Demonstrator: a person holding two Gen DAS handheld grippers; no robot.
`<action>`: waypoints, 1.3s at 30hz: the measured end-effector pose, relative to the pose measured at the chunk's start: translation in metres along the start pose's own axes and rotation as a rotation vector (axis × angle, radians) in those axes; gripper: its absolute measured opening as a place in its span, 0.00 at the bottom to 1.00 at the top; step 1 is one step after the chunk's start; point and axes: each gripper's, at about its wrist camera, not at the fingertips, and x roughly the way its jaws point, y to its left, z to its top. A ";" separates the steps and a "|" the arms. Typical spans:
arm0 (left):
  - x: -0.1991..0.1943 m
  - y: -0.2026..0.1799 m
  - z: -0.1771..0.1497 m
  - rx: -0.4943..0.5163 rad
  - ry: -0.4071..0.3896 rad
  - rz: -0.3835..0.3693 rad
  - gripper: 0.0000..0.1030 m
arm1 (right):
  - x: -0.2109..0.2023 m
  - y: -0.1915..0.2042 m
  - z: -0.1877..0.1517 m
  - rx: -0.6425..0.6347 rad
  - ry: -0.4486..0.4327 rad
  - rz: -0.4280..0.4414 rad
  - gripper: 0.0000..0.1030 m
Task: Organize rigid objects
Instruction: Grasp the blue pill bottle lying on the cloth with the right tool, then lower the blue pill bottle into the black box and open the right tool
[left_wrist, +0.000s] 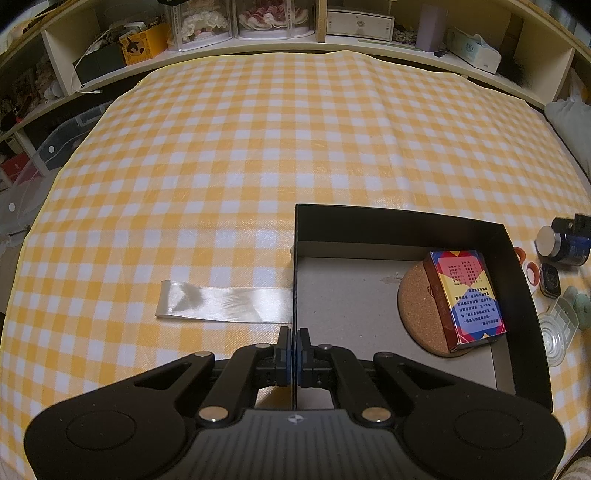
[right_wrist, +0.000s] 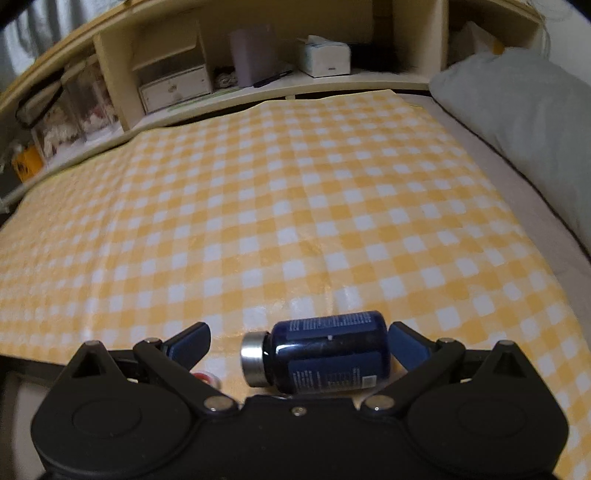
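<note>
Left gripper (left_wrist: 294, 343) clamped together on left wall of black box (left_wrist: 406, 221), checked cloth (left_wrist: 258, 147) stretching far and left, right gripper (right_wrist: 297, 341) spread apart around dark blue bottle (right_wrist: 325, 350) — lying sideways, silver cap (right_wrist: 253, 360) pointing left, printed label, near cloth's near edge.

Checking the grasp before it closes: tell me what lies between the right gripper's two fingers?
In the right wrist view, the dark blue bottle lies on its side between the open right gripper's fingers, its silver cap pointing left.

Wide checked cloth (left_wrist: 258, 147) lies open ahead; the black box (left_wrist: 491, 236) walls and small clutter (left_wrist: 554, 321) crowd the right.
</note>
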 end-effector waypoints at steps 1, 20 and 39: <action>0.000 0.000 0.000 0.000 0.000 0.000 0.02 | 0.002 0.001 -0.001 -0.018 0.001 -0.007 1.00; 0.000 0.000 -0.001 -0.001 0.001 0.000 0.02 | 0.018 0.004 -0.001 -0.031 0.094 -0.053 0.91; 0.000 0.000 0.001 -0.001 0.001 -0.001 0.02 | -0.053 0.048 0.023 -0.005 -0.001 0.109 0.90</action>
